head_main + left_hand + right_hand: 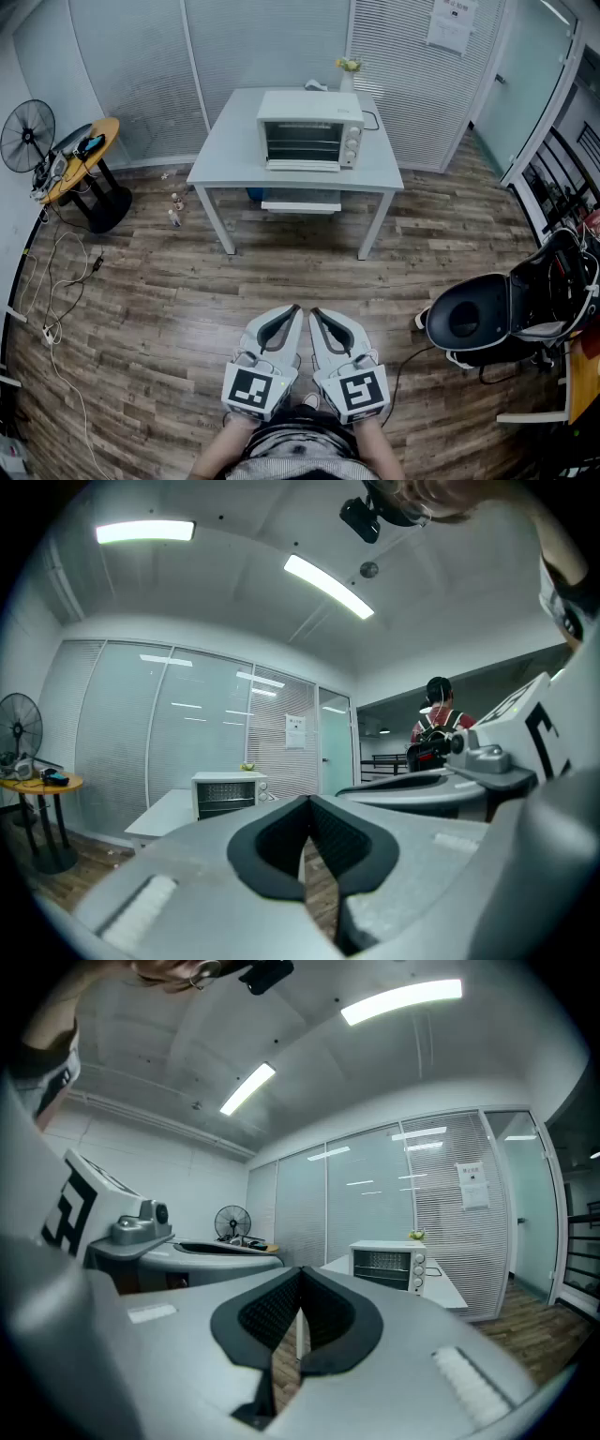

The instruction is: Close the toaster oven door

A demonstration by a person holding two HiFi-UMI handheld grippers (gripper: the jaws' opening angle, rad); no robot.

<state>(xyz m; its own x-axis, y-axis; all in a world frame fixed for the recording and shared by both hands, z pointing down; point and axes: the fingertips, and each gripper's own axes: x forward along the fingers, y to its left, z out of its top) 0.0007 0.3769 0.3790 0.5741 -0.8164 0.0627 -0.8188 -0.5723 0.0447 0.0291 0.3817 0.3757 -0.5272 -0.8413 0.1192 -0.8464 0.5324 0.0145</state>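
The white toaster oven (309, 131) stands on a white table (230, 150) at the far side of the room, its front towards me. A pale strip juts out along the bottom of its front, which looks like the door folded down. The oven is small and distant in the left gripper view (228, 792) and the right gripper view (386, 1266). Both grippers are held close to my body, side by side and far from the table. The left gripper (294, 308) (307, 801) is shut on nothing. The right gripper (314, 312) (300, 1269) is shut and empty too.
Wooden floor lies between me and the table. A standing fan (26, 136) and a round yellow side table (89, 150) are at the left, with cables (56, 281) on the floor. A black seat (506, 314) stands at the right. A person (436, 726) stands far back.
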